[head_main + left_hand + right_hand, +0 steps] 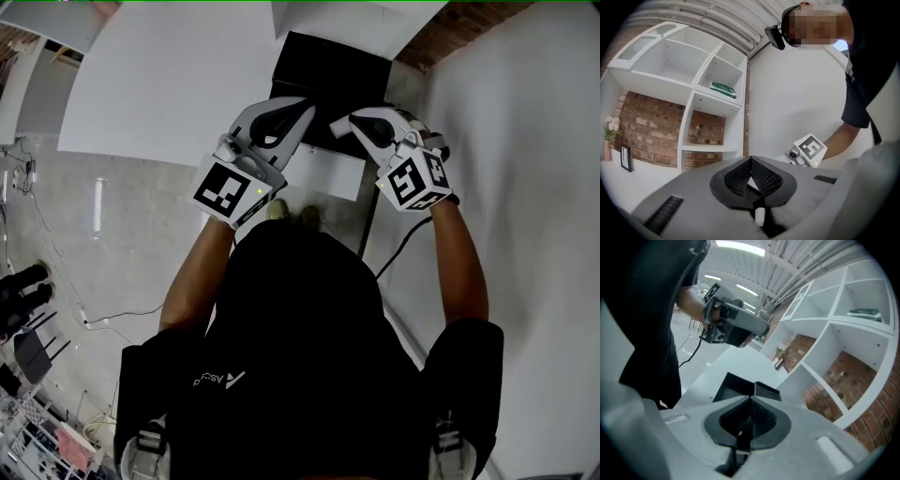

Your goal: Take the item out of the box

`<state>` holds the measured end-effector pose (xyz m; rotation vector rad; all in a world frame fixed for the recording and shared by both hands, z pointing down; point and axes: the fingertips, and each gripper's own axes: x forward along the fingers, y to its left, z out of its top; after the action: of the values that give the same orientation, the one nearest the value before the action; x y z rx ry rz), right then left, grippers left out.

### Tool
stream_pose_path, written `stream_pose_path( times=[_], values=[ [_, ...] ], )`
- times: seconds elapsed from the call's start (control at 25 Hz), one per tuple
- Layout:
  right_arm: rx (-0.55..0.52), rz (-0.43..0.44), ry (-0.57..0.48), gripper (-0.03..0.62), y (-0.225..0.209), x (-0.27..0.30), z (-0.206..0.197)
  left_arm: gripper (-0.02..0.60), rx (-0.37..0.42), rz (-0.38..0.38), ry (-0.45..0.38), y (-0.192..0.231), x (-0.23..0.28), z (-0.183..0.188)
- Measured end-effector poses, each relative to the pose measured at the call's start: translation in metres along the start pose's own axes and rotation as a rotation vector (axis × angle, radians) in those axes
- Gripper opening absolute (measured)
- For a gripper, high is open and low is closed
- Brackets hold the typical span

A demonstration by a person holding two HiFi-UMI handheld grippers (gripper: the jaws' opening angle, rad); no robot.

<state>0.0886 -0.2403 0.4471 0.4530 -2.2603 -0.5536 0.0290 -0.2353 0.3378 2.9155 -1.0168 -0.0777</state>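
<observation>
- The left gripper (750, 160), grey-white with black ribbed pads, has its jaws closed tip to tip with nothing between them. It points level.
- The right gripper (751, 399), of the same make, also has its jaws pressed together and empty. It tilts downward.
- In the head view the left gripper (307, 106) and the right gripper (338, 125) sit side by side, tips near each other but apart.
- A black rectangular box (733, 384) lies just ahead of the right gripper's tips, open, with its lid flap (768, 392) raised at the far side. The inside is too dark to make out any item.
- The box (333, 66) rests on a white tabletop (169, 94), just beyond both pairs of tips.
- Farther ahead stands a white open shelf unit (712, 93) against red brick, with a flat green packet (723, 89) in an upper compartment.
</observation>
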Motion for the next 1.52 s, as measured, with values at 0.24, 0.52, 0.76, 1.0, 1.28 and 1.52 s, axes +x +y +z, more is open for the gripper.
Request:
stream_pose_path(
  times=[0.24, 0.52, 0.76, 1.0, 1.28, 1.52],
  values=[
    [-0.119, 0.151, 0.115, 0.032, 0.022, 0.032, -0.028, -0.002, -0.024, 0.011, 0.021, 0.012, -0.002, -0.010],
    [-0.199, 0.307, 0.218, 0.115, 0.043, 0.055, -0.055, -0.002, -0.029, 0.019, 0.029, 0.021, -0.003, -0.019],
    [-0.246, 0.441, 0.312, 0.172, 0.060, 0.069, -0.075, -0.002, -0.042, 0.032, 0.040, 0.028, -0.003, -0.023],
    [-0.329, 0.530, 0.392, 0.199, 0.074, 0.082, -0.092, -0.002, -0.048, 0.036, 0.024, 0.034, -0.004, -0.024],
    [-0.366, 0.567, 0.443, 0.189, 0.083, 0.091, -0.105, -0.002, -0.056, 0.040, 0.069, 0.036, -0.007, -0.032],
    [-0.378, 0.546, 0.437, 0.166, 0.079, 0.092, -0.102, -0.002, -0.064, 0.034, 0.062, 0.039, -0.008, -0.032]
  ],
)
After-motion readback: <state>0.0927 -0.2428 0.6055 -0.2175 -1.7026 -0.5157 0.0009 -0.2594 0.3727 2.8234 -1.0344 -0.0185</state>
